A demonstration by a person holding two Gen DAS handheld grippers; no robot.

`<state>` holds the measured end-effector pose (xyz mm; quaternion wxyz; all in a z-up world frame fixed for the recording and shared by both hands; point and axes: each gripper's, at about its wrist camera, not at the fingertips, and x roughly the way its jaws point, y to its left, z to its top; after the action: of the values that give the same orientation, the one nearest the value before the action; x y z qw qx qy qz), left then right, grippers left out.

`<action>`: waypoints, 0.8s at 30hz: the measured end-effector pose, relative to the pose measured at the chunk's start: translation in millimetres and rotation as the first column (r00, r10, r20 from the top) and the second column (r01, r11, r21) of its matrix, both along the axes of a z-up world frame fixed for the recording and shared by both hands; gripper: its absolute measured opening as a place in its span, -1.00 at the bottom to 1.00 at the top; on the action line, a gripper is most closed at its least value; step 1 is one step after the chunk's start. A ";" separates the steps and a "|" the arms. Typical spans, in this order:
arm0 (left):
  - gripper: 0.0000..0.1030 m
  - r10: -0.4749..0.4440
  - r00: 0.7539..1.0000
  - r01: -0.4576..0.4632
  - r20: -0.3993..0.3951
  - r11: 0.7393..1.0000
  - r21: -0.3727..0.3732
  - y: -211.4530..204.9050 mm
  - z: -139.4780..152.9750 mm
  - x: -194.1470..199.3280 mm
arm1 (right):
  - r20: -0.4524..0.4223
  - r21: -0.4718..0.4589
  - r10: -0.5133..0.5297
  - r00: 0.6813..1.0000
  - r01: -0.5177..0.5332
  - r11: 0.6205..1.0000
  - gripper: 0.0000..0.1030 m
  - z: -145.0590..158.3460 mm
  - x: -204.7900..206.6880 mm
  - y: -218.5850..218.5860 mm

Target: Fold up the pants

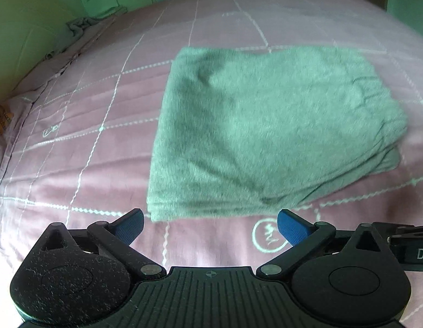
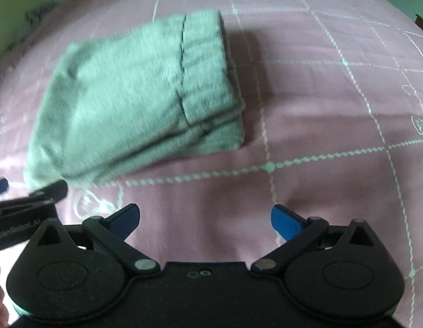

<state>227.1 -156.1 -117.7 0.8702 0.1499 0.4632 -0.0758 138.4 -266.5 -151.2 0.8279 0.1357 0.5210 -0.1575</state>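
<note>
Bedspread (image 1: 74, 164), pink with a pale grid, fills both views and carries the pants (image 1: 266, 131), a grey-green bundle lying in a squarish stack of several layers, cuff edges piled at one side. Folding looks complete, so the step in hand seems to be letting go. Left gripper (image 1: 210, 225) and right gripper (image 2: 204, 221) both hover with jaws spread wide, nothing between them, just short of the stack's near edge. Next likely calls only for drawing clear, or a light squaring of the layers.
</note>
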 end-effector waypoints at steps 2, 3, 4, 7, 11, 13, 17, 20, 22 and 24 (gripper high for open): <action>1.00 0.018 1.000 -0.018 -0.006 1.000 0.015 0.5 0.7 -1.2 | -0.010 -0.008 -0.002 1.000 0.002 1.000 0.99 -2.8 -0.9 1.6; 1.00 0.028 1.000 -0.027 -0.015 1.000 0.015 1.2 2.7 -1.9 | -0.008 -0.006 -0.002 1.000 0.002 1.000 0.99 -2.2 -2.4 1.9; 1.00 0.032 0.999 -0.032 -0.024 0.999 0.003 2.8 6.3 -3.3 | -0.012 -0.004 -0.002 1.000 0.002 1.000 0.99 -2.3 -3.2 2.9; 1.00 0.049 0.999 -0.049 -0.005 0.999 -0.014 8.0 22.2 -11.5 | -0.014 -0.015 0.011 1.000 -0.012 1.000 0.99 5.5 -8.6 6.3; 1.00 0.069 0.997 -0.067 0.031 0.997 -0.040 17.4 46.5 -29.4 | 0.009 -0.059 0.039 0.999 -0.038 0.997 0.99 24.8 -22.3 13.8; 1.00 0.058 0.997 -0.056 0.049 0.997 -0.047 21.6 59.0 -42.0 | 0.027 -0.062 0.055 0.998 -0.053 0.997 0.99 35.5 -32.8 18.6; 1.00 0.022 0.995 -0.015 0.093 0.997 -0.071 32.4 87.0 -73.9 | 0.090 -0.091 0.081 0.993 -0.073 0.993 0.99 62.1 -59.6 30.9; 1.00 0.003 0.991 0.011 0.132 0.994 -0.106 45.3 110.1 -104.6 | 0.159 -0.138 0.122 0.980 -0.100 0.985 0.99 90.1 -88.1 47.1; 1.00 0.003 0.987 0.018 0.162 0.991 -0.129 56.1 125.3 -127.8 | 0.199 -0.173 0.152 0.968 -0.118 0.978 0.99 107.4 -109.7 58.8; 1.00 -0.001 0.981 0.031 0.196 0.989 -0.147 65.3 138.7 -151.1 | 0.247 -0.215 0.179 0.952 -0.127 0.968 0.99 124.4 -134.7 71.9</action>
<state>76.0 -90.8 21.0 0.9196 0.0950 0.3672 -0.1021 3.7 -194.7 -26.8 0.9089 0.0322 0.3969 -0.1236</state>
